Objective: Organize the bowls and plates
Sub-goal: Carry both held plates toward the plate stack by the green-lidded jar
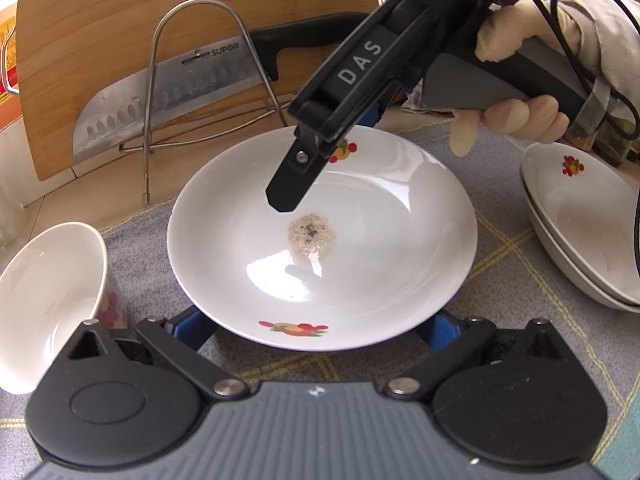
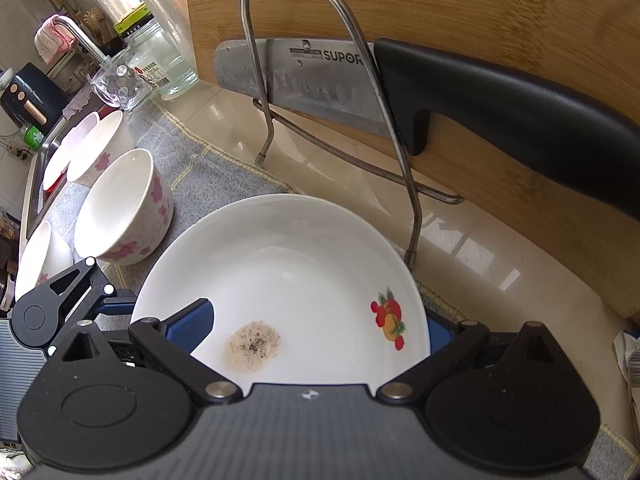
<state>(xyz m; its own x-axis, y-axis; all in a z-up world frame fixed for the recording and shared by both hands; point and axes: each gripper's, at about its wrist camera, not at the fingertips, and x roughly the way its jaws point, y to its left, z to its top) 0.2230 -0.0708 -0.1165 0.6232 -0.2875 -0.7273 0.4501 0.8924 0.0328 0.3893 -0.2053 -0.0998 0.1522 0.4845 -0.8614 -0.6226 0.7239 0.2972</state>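
Note:
A white plate [image 1: 360,248] with fruit prints and a patch of food residue [image 1: 312,236] lies on the grey mat [image 1: 508,276]. My left gripper [image 1: 316,332] is open, its blue fingers [image 1: 194,332] spread at the plate's near rim with their tips hidden under it. My right gripper [image 1: 316,160], held by a gloved hand [image 1: 516,116], reaches in from the upper right and straddles the far rim. In the right wrist view the right gripper [image 2: 316,326] is open, one blue pad [image 2: 196,324] over the plate [image 2: 288,264] and the other behind its edge.
Two stacked plates [image 1: 580,232] sit at the right; a flowered bowl [image 1: 48,300] lies at the left. Several more bowls [image 2: 120,208] stand toward the sink. Behind the plate are a wire rack [image 2: 340,12], a knife [image 2: 500,104], a bamboo cutting board [image 2: 480,4] and glass jars [image 2: 160,64].

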